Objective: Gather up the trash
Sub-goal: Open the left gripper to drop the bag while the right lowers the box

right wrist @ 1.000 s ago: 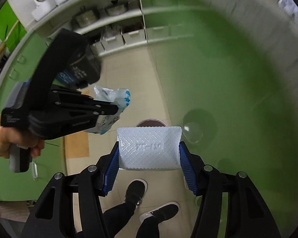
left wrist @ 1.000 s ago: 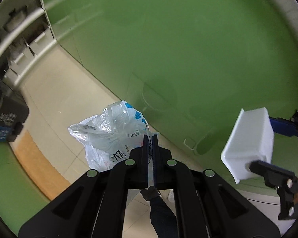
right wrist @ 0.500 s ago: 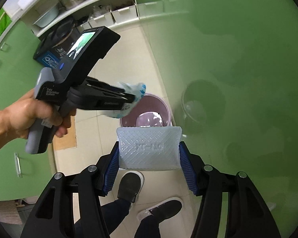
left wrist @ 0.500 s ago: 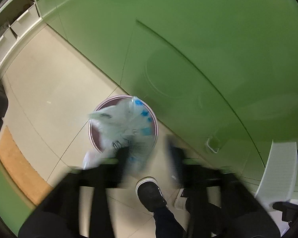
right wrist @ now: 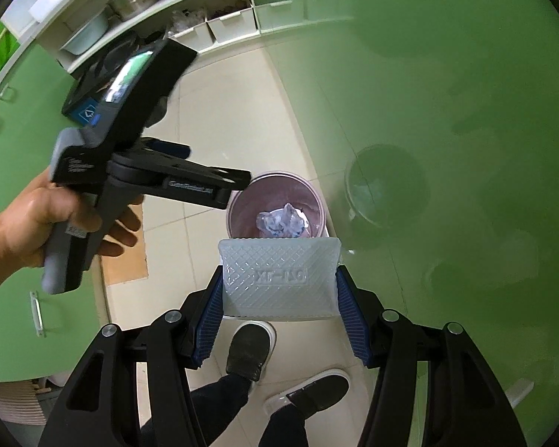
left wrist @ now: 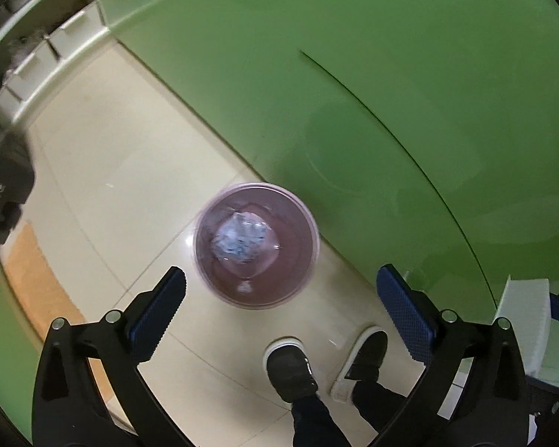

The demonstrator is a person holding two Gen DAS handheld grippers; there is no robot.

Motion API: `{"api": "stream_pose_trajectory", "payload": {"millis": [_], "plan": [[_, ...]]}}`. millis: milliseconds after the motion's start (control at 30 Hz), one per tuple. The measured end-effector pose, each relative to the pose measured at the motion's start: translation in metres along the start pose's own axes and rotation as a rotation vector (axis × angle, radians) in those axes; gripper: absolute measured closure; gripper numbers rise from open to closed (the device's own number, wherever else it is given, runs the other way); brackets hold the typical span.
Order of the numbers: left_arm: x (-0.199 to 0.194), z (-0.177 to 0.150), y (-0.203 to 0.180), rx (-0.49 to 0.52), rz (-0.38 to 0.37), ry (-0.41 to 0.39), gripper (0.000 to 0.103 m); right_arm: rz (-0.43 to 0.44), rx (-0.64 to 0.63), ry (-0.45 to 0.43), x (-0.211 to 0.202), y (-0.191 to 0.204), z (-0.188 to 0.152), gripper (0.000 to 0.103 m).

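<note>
Our left gripper (left wrist: pixel 277 290) has just been opening and its jaws now gape wide with nothing between them; the crumpled plastic bag (left wrist: pixel 245 241) lies in the bin (left wrist: pixel 305 272) on the floor below. Our right gripper (right wrist: pixel 278 303) clamps the white plastic tub (right wrist: pixel 279 279), long side spanning the pads. The bin sits just beyond the tub's far edge, so we judge a short push forward comes next.

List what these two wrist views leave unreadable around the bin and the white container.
- Crumpled clear plastic bag in the round purple bin: motion-blurred in the left wrist view, print unreadable.
- Bin's near rim: covered by the white ribbed plastic container in the right wrist view.
- Container's inside: only its underside faces the right wrist camera.
- Same container: cut off at the left wrist view's right edge.
</note>
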State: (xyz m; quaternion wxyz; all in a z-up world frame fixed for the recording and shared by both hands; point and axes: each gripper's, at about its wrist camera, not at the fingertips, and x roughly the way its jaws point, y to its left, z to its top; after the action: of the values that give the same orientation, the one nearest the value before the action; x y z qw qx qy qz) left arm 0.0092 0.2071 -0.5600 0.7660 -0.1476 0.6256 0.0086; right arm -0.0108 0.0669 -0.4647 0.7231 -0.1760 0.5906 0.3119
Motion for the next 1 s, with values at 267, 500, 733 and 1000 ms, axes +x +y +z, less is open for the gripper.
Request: {"api": "stream_pose_trajectory", "payload": {"millis": [267,500,733,1000], "plan": [[-0.031,-0.008,0.030,-0.040,0.079,-0.032,0.003,0.020,-0.056,-0.007,0.023,0.014,0.021,0.047],[-0.032,-0.019,0.058,-0.094,0.109,-0.032,0.003,0.032,-0.091,0.007,0.057,0.022,0.039,0.047],[-0.033,-0.027,0.086,-0.144,0.134,-0.032,0.003,0.033,-0.115,0.026,0.084,0.028,0.057,0.046],[-0.034,-0.033,0.103,-0.177,0.140,-0.045,0.003,0.022,-0.144,0.028,0.107,0.032,0.063,0.034]]}}
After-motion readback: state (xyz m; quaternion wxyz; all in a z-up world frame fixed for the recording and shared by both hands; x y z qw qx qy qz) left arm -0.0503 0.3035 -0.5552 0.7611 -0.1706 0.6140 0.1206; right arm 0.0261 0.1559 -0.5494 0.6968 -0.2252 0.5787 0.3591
